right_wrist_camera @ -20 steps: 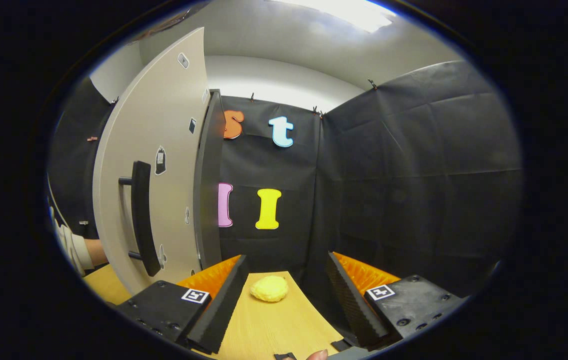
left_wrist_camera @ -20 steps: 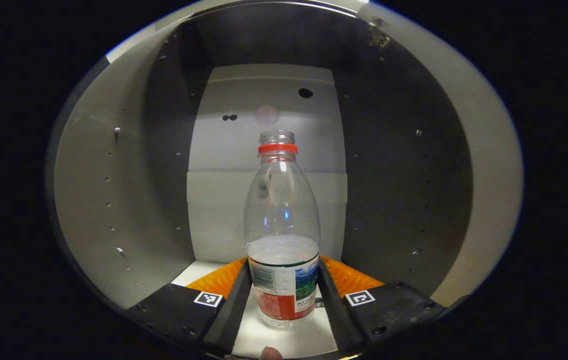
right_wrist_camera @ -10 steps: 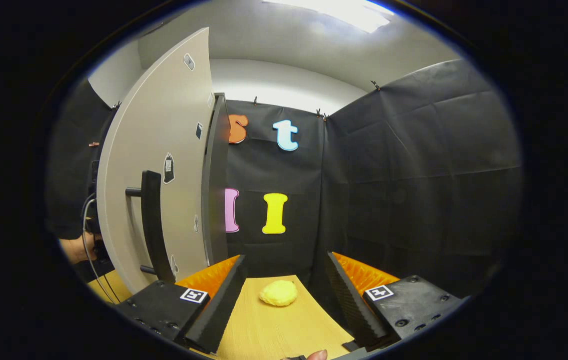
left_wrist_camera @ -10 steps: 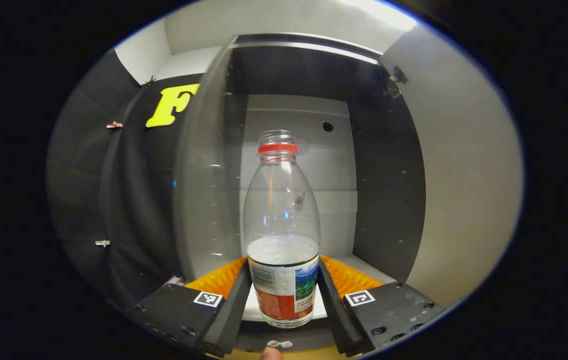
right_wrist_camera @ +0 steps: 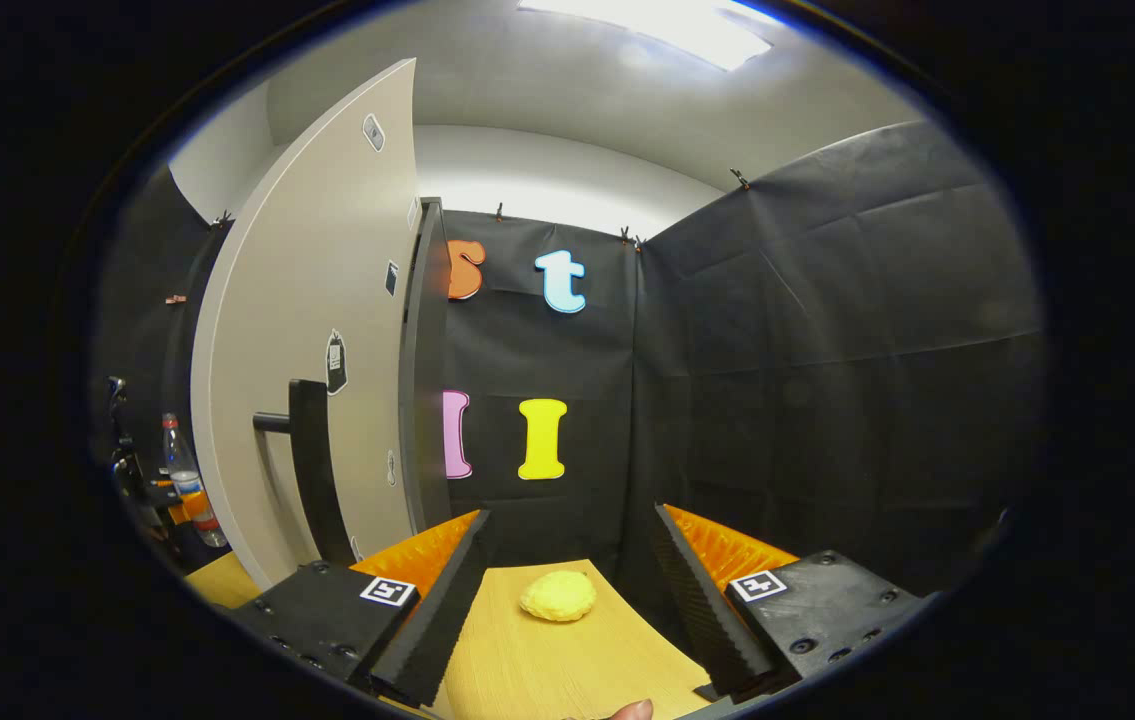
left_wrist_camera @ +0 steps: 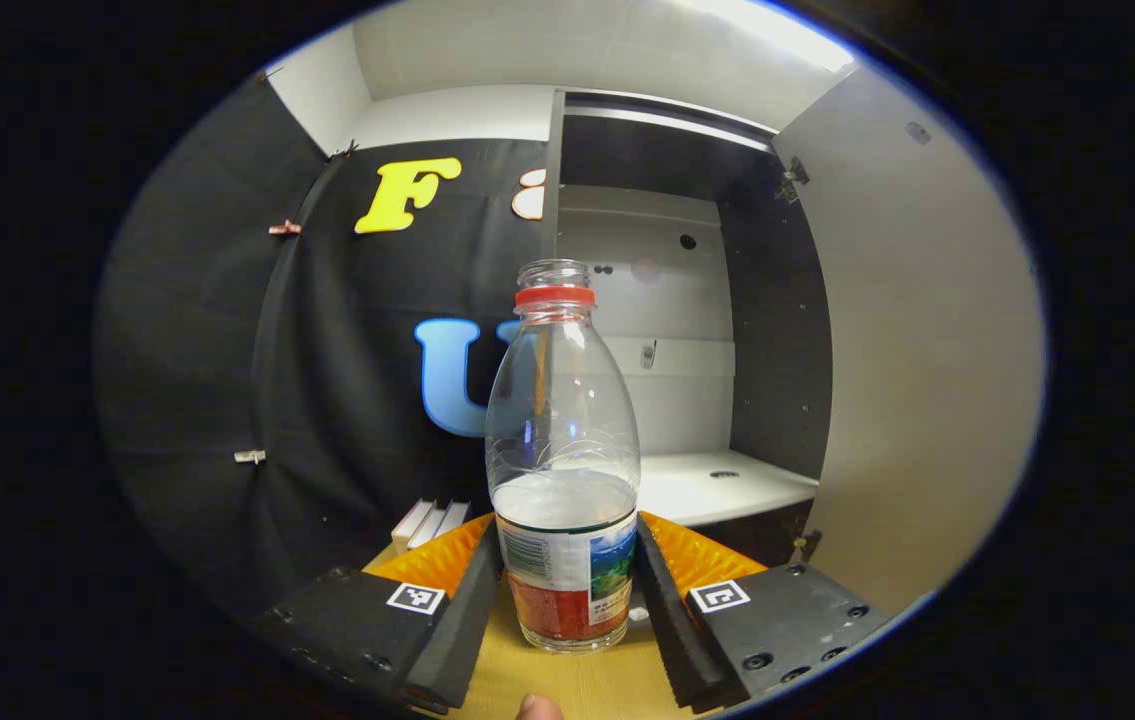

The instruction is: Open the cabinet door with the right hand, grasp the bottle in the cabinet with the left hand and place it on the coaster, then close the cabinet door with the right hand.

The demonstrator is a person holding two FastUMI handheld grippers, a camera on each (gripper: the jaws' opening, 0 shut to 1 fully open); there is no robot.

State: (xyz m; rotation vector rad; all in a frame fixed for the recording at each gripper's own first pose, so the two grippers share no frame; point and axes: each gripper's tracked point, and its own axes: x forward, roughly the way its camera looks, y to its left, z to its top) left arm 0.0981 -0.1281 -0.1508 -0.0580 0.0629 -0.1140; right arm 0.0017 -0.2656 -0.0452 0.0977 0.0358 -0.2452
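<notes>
A clear plastic bottle (left_wrist_camera: 564,440) with a red neck ring and a printed label stands upright between both fingers of my left gripper (left_wrist_camera: 567,610), which is shut on it and holds it over the wooden table (left_wrist_camera: 567,685). Behind it the cabinet (left_wrist_camera: 667,330) stands with its door (left_wrist_camera: 912,340) swung wide to the right and a bare white shelf (left_wrist_camera: 717,485). In the right gripper view my right gripper (right_wrist_camera: 567,590) is open with nothing between its fingers, beside the open door (right_wrist_camera: 312,330) and its dark bar handle (right_wrist_camera: 312,470). The bottle (right_wrist_camera: 185,480) appears small at far left, held by the other gripper.
A yellow lumpy object (right_wrist_camera: 557,596) lies on the wooden table (right_wrist_camera: 547,670) ahead of my right gripper. Several white flat pieces (left_wrist_camera: 427,522) lean near the booth wall to the left of the cabinet.
My left gripper has drawn the bottle out of the cabinet and back over the table, swinging left. The right gripper has barely moved; the bottle came into view past the door.
</notes>
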